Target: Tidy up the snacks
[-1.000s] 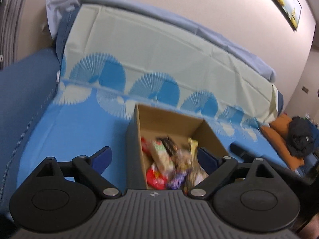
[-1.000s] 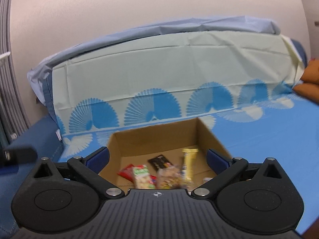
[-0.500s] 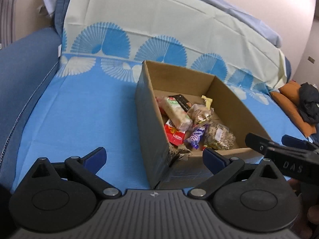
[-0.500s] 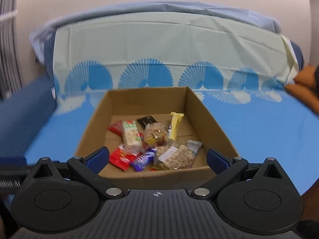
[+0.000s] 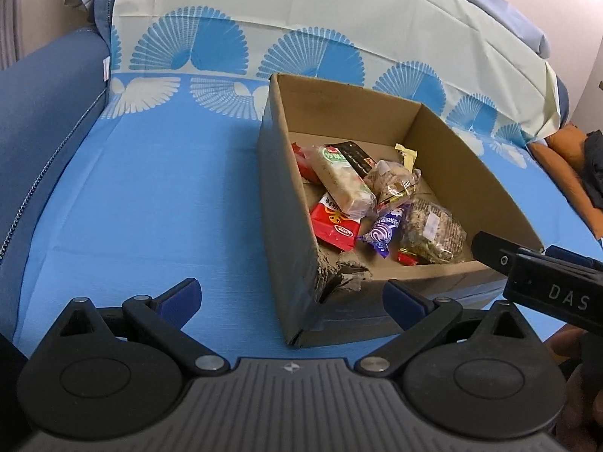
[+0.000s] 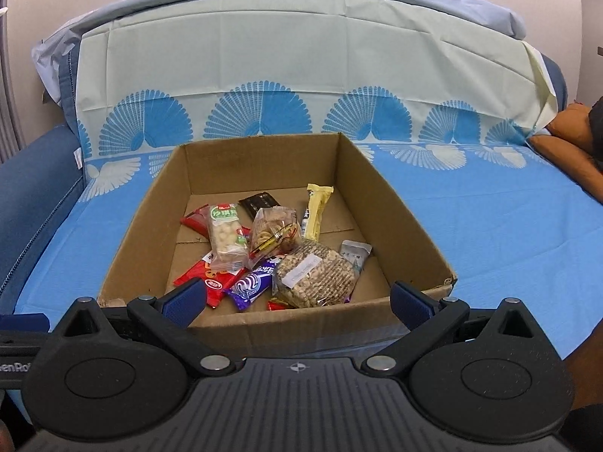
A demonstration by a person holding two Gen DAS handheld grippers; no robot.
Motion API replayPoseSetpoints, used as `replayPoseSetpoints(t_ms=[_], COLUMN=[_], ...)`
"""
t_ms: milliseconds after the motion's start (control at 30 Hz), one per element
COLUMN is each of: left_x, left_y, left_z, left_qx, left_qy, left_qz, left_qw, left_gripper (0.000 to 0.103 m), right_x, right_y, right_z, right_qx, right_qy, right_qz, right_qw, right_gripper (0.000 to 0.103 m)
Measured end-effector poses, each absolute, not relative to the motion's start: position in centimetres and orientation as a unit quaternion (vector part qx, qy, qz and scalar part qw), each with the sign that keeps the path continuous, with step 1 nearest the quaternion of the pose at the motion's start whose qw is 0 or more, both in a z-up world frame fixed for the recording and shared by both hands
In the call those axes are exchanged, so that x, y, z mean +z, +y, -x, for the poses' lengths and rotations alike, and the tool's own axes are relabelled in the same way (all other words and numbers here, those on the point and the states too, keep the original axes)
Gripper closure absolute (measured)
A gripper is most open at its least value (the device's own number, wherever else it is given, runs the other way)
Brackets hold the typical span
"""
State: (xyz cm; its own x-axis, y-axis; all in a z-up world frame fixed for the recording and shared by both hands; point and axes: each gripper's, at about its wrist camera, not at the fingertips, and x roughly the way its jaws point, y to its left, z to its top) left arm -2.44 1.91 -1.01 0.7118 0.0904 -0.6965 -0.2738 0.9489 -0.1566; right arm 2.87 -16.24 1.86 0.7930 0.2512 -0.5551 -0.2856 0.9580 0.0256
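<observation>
Both grippers hung short of the cardboard box (image 6: 264, 173), each with its jaws spread wide and nothing between them: the right gripper (image 6: 297, 301) faced the near wall squarely, the left gripper (image 5: 290, 297) sat off the torn near corner. That box stood on a blue sofa cover (image 5: 150, 196) and held all the snacks in a loose heap toward its near left part. Largest was the clear bag of grain cakes (image 6: 316, 275), probably light but brittle, best pinched at its crimped end. Beside it, the clear bag of biscuits (image 6: 273, 231) looked crushable too. A green-labelled bar (image 6: 226, 237) lay on top of the red packets (image 6: 211, 278) and seemed stiff enough to grip across its width. Purple wrapper (image 6: 250, 286) and yellow bar (image 6: 316, 211) were small, glossy, likely slippery; the yellow one lay apart, easiest to reach.
</observation>
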Motion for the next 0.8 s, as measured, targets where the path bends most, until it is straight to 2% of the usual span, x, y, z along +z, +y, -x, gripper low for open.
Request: replayPoseSetpoints(t_ms=[800], left_x=[-1.28], left_y=[0.99], left_z=[1.68], left_qx=[0.095], left_qy=[0.372], left_qz=[0.124], left_qw=[0.915], left_gripper=[0.001], right_x=[1.81], right_y=[-16.32], right_z=[-2.9], right_qx=[0.142], right_qy=[0.286], right_qz=[0.034], right_qw=[0.947], right_gripper=[0.001])
